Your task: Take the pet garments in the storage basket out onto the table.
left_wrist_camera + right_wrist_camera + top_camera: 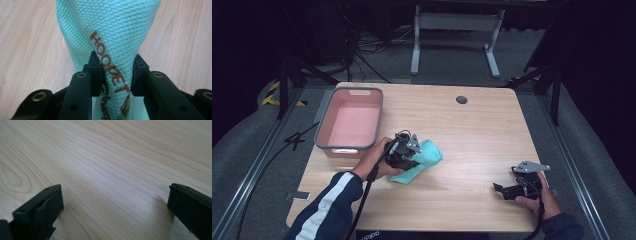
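From the high view I see my left claw [408,156] down on the desk [472,135], sitting on the near-left edge of a crumpled mint-green cloth [422,159] that lies just in front and to the right of a pink bin with a grey rim [350,122]; cloth and bin are near each other but apart. My right claw [503,190] rests at the near right corner of the desk, well apart from the cloth, pointing left. In the left gripper view my claw [117,75] is pinching a bunched fold of the cloth [110,27], both black jaws pressed into the waffle weave from either side, with brown stitched lettering running down between them and bare wood on both sides. In the right gripper view my claw [115,202] stands spread wide, one jaw at each lower corner, with bare wood grain of the desk [105,157] between them.
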The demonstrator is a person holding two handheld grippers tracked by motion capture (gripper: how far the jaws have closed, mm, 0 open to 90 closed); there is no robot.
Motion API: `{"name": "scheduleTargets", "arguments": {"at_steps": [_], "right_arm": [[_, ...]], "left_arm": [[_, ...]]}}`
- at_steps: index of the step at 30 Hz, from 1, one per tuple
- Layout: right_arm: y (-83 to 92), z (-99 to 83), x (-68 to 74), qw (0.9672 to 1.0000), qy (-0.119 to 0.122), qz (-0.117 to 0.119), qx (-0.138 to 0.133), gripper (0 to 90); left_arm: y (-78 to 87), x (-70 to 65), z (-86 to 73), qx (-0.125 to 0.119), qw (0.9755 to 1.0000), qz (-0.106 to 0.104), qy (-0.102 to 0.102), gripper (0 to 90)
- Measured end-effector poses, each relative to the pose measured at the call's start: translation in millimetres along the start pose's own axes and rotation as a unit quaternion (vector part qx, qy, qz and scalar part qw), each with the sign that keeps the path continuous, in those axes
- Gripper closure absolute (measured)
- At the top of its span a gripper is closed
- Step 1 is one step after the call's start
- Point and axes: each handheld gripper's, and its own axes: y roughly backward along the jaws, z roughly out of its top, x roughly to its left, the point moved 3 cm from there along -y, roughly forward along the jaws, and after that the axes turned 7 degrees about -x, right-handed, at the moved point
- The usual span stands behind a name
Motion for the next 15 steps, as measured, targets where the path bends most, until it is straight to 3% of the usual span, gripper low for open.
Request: {"name": "scheduleTargets", "arguments": {"at_steps": [15], "right_arm": [[0.0, -0.1, 0.0, 1.0000, 0.000, -0.001, 0.000, 0.7]], "left_arm": [[-23.1, -7.8, 1.0, 0.014, 0.9998, -0.010, -0.007, 64.2]]}}
